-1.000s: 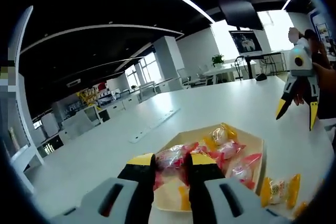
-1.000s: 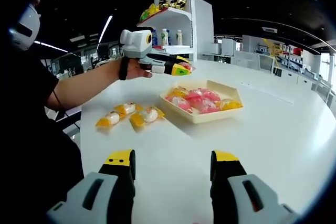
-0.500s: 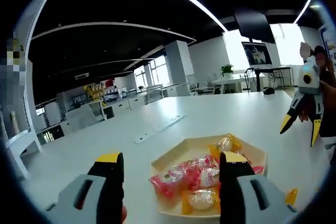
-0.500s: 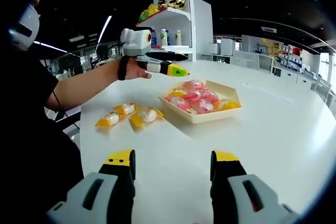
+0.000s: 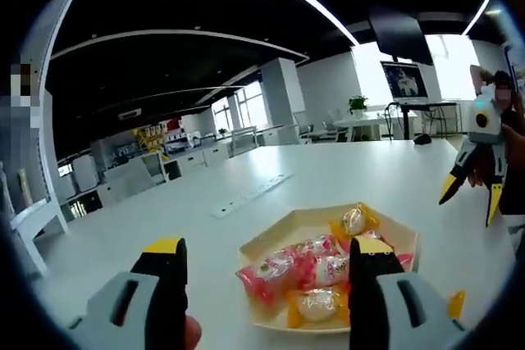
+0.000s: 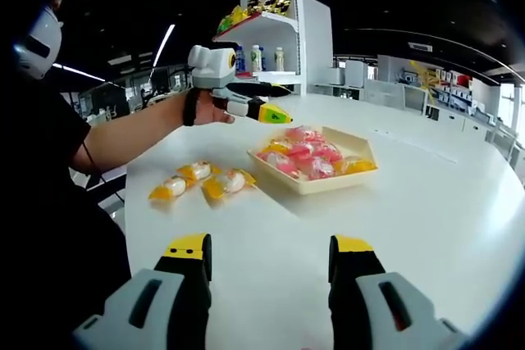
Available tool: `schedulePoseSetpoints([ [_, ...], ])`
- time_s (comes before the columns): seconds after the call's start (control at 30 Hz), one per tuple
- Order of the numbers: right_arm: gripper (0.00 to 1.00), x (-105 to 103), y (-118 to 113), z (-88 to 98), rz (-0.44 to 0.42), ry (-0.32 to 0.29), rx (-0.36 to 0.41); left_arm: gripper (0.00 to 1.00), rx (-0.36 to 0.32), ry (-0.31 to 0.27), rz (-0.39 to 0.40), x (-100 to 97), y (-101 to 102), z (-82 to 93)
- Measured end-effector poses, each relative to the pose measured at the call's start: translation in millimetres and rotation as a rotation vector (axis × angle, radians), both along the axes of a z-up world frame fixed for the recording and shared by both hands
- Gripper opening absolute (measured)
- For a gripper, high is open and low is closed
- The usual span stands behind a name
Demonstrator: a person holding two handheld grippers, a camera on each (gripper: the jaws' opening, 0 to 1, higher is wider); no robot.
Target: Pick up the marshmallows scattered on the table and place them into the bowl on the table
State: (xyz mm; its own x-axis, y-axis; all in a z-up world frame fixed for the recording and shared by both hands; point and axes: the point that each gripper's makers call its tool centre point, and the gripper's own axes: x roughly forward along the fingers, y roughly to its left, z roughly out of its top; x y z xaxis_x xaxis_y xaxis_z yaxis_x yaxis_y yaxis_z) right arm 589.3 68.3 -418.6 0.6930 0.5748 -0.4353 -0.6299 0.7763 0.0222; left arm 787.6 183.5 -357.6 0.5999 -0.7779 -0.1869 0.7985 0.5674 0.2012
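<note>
A shallow cream bowl (image 5: 385, 227) (image 6: 361, 176) holds several wrapped marshmallows (image 5: 303, 264) (image 6: 308, 157) in pink and yellow wrappers. My left gripper (image 5: 267, 256) is open just above and in front of the bowl, nothing between its jaws; in the right gripper view the left gripper (image 6: 267, 111) hovers over the bowl's left side. Two yellow-wrapped marshmallows (image 6: 180, 180) (image 6: 228, 181) lie on the white table (image 6: 410, 227) left of the bowl. My right gripper (image 6: 269, 253) stands open and empty above the near table; it appears at the right in the left gripper view as the right gripper (image 5: 473, 188).
A person's arm (image 6: 123, 137) reaches in from the left, holding the left gripper. A white shelf unit (image 6: 275, 30) with bottles stands behind the table. Desks and chairs fill the far office. Bare table surface lies between my right gripper and the bowl.
My left gripper opened and dropped its pink marshmallow into the bowl, then drew back slightly. The right gripper has stayed still.
</note>
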Motion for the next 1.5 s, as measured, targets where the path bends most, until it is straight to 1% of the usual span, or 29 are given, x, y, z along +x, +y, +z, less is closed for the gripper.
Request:
schedulePoseSetpoints([
  [0.27,0.57,-0.2,1.9,-1.1,-0.001,0.003,0.001,0.8,0.028,-0.005,-0.021,-5.2,-0.9,-3.1],
  [0.3,0.57,-0.3,2.2,-1.3,0.0,0.003,0.002,0.8,0.019,0.007,-0.031,-7.8,-1.2,-2.1],
  [0.33,0.57,-0.4,2.5,-1.4,0.0,0.004,0.003,0.8,-0.02,0.033,-0.045,-11.7,-3.5,1.6],
  [0.37,0.57,-0.4,2.5,-1.6,0.0,0.005,0.005,0.8,-0.037,0.039,-0.051,-13.4,-3.6,5.9],
  [0.43,0.57,-0.3,2.3,-1.4,-0.001,0.005,0.005,0.8,-0.025,0.022,-0.048,-15.1,-1.2,8.9],
  [0.47,0.57,-0.1,2.4,-0.7,-0.001,0.003,0.007,0.8,0.003,-0.006,-0.044,-14.6,0.8,9.3],
  [0.5,0.57,0.1,2.6,-0.1,0.0,0.002,0.009,0.81,0.021,-0.019,-0.041,-15.0,1.6,8.7],
  [0.67,0.57,1.1,2.9,-0.5,0.002,0.002,0.009,0.8,0.052,-0.044,-0.039,-18.7,3.9,7.3],
  [0.73,0.57,1.2,3.1,0.4,0.002,-0.001,0.013,0.8,0.059,-0.045,-0.042,-20.1,4.5,6.2],
  [0.83,0.57,1.1,3.2,0.8,0.002,-0.002,0.013,0.8,0.051,-0.03,-0.045,-22.8,6.0,7.3],
  [0.9,0.57,0.6,2.9,0.4,0.003,-0.001,0.01,0.8,0.012,0.012,-0.051,-26.2,6.6,11.5],
  [0.97,0.57,0.2,2.1,0.4,0.002,0.0,0.012,0.8,0.009,0.016,-0.045,-26.4,9.2,14.3],
  [1.03,0.57,0.5,1.0,0.1,-0.002,0.0,0.01,0.79,0.026,0.016,-0.039,-27.0,11.7,13.1],
  [1.1,0.57,0.7,0.5,-0.8,-0.003,0.001,0.009,0.79,0.054,0.043,-0.039,-31.3,13.1,7.8],
  [1.13,0.57,0.7,0.1,-1.7,-0.003,0.003,0.007,0.78,0.082,0.068,-0.033,-33.3,15.1,1.4],
  [1.17,0.57,0.7,-0.4,-2.3,-0.004,0.005,0.004,0.76,0.097,0.075,-0.031,-34.7,15.3,-1.6],
  [1.27,0.57,2.1,-1.5,-1.2,-0.01,0.001,0.01,0.76,0.117,0.065,-0.055,-42.0,14.2,-4.3],
  [1.33,0.57,2.5,-1.0,-1.7,-0.007,0.0,0.007,0.76,0.133,0.062,-0.056,-44.3,16.0,-5.0],
  [1.5,0.57,3.7,-2.4,-4.4,-0.011,0.003,-0.006,0.75,0.125,0.068,-0.054,-47.1,19.6,-0.8],
])
